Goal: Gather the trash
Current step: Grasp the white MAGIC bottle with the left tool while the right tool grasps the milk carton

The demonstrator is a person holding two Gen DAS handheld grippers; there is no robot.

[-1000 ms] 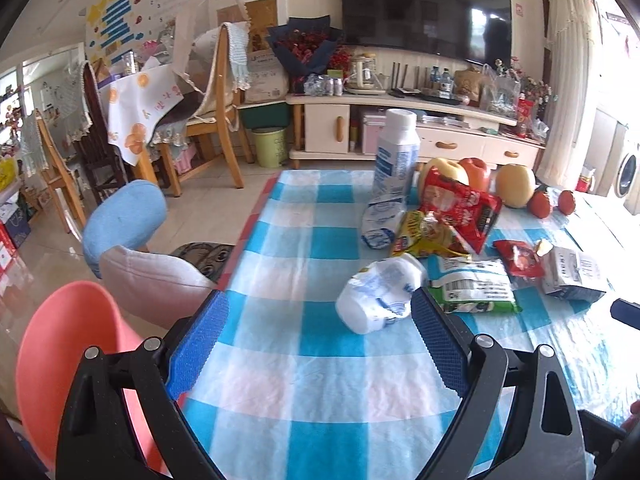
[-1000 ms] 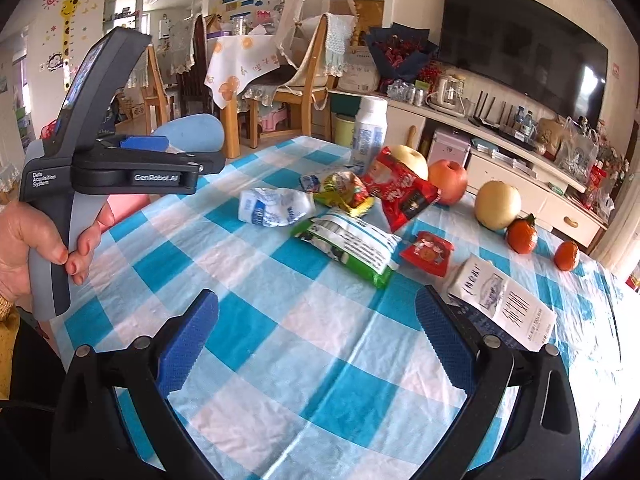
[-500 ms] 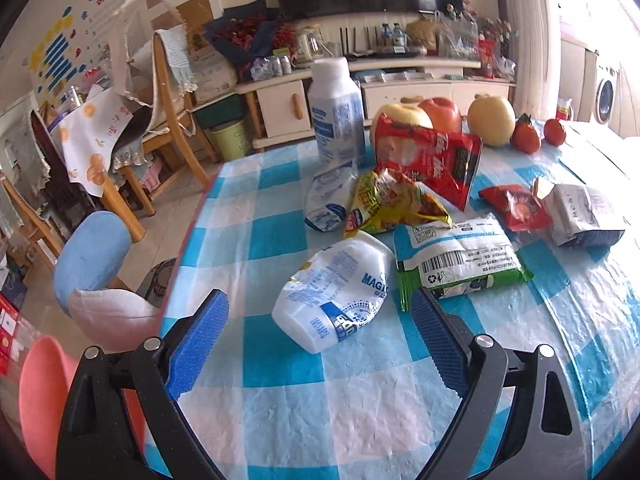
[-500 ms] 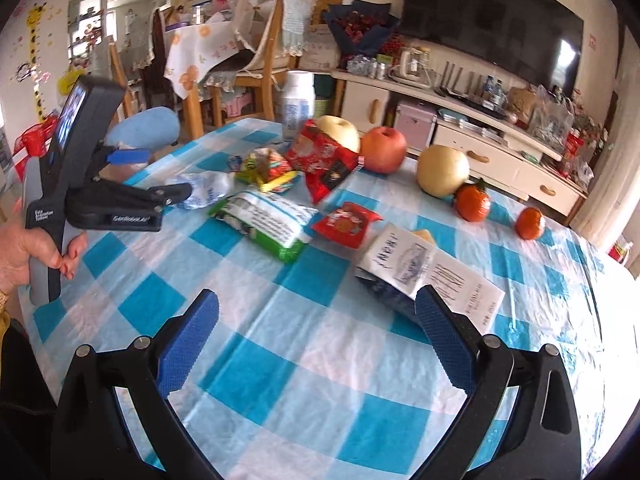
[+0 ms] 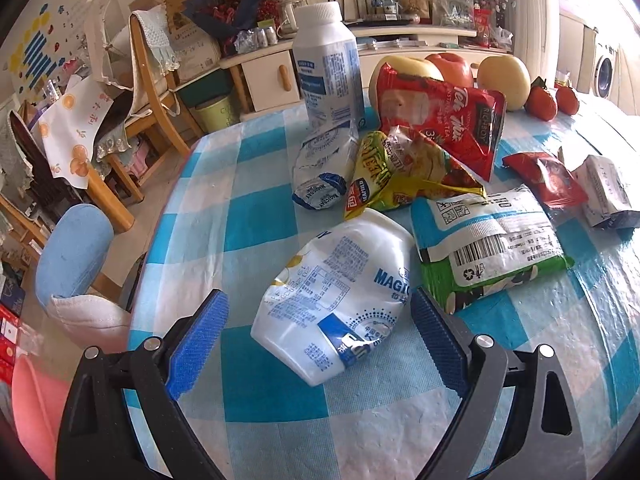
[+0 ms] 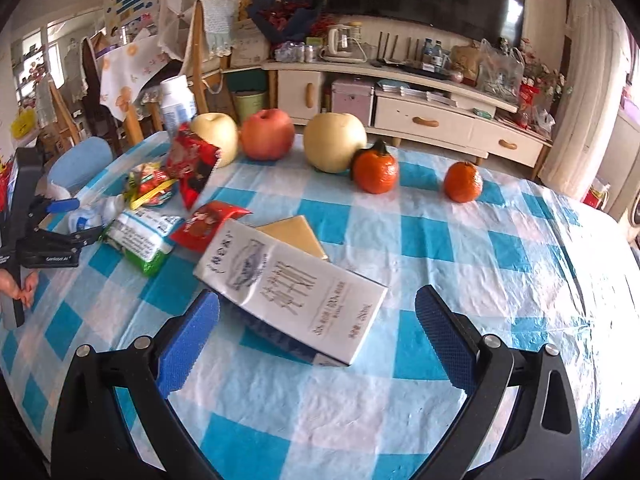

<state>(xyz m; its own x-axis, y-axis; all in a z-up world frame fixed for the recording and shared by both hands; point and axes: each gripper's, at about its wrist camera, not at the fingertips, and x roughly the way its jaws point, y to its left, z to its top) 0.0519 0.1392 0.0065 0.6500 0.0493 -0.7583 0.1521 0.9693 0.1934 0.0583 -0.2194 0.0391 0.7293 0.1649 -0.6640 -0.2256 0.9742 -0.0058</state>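
Observation:
A crumpled white milk pouch (image 5: 340, 304) lies on the blue-checked tablecloth (image 5: 260, 216), its near end between the blue pads of my open left gripper (image 5: 318, 344), untouched. Behind it lie a green-and-white wrapper (image 5: 492, 248), a yellow snack bag (image 5: 392, 172), a red tea bag (image 5: 444, 120) and a second white pouch (image 5: 320, 172). My right gripper (image 6: 316, 344) is open just short of a flattened white paper carton (image 6: 292, 288). The left gripper's tool (image 6: 48, 236) appears at the far left of the right wrist view, held by a hand (image 6: 20, 284).
A tall white bottle (image 5: 328, 60) stands upright behind the trash. Apples, a pear (image 6: 334, 142) and two oranges (image 6: 376, 170) sit along the far table edge. A small red sachet (image 6: 208, 220) lies by the carton. Chairs (image 5: 72, 248) stand off the left edge.
Both grippers have moved forward. The left one closed in until the crumpled pouch sits between its pads. The right one swung right toward the paper carton.

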